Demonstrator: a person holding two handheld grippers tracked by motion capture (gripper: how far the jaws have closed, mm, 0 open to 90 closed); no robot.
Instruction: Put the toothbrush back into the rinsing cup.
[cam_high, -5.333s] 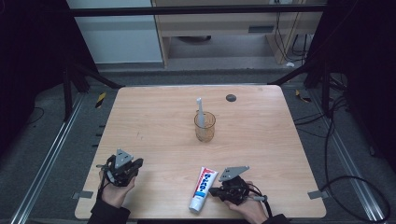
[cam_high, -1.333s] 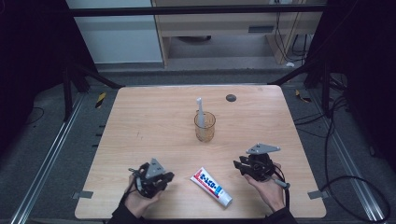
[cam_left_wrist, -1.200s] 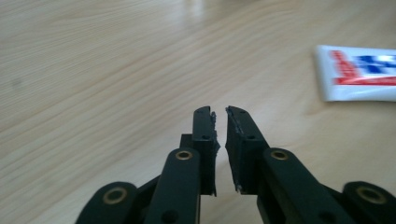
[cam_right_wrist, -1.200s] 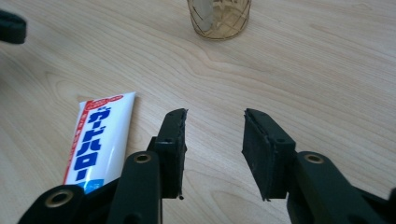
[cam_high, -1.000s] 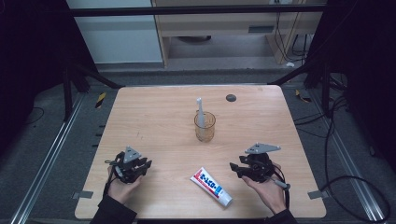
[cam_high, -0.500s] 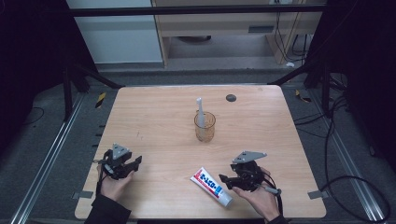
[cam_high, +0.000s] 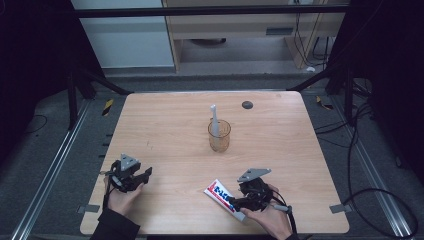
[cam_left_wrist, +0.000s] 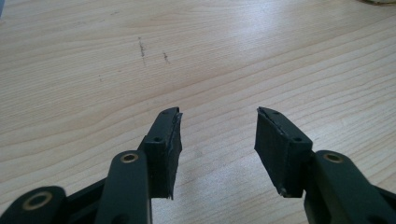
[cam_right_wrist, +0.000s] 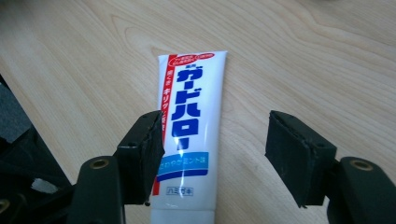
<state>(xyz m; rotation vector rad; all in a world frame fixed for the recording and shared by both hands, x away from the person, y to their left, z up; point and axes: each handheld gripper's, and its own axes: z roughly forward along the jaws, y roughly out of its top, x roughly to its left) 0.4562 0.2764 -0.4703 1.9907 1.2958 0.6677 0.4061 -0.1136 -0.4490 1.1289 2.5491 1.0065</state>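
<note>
Looking first at the high view, the right gripper (cam_high: 239, 202) sits over the cap end of the toothpaste tube (cam_high: 221, 194), which lies flat on the wooden table (cam_high: 165, 135), well in front of the glass cup (cam_high: 219, 135) that holds a white toothbrush (cam_high: 213, 119). The left gripper (cam_high: 142, 176) is far to the left of the tube, near the table's front edge; a small dark disc (cam_high: 247, 105) lies behind the cup. Around the table there is grey floor with cables, black frame bars, and a pale cabinet at the back. In the left gripper view, the jaws have just been opening and stand wide with nothing between them, only bare wood grain with a few small dark marks. In the right gripper view, the jaws have also just been opening and stand apart around the tube (cam_right_wrist: 189, 135), not pressing it. The tube lies off centre, close to the one pad (cam_right_wrist: 142, 154) and far from the other. I think closing like this can push the tube sideways, or squeeze its soft body and make it slip.
</note>
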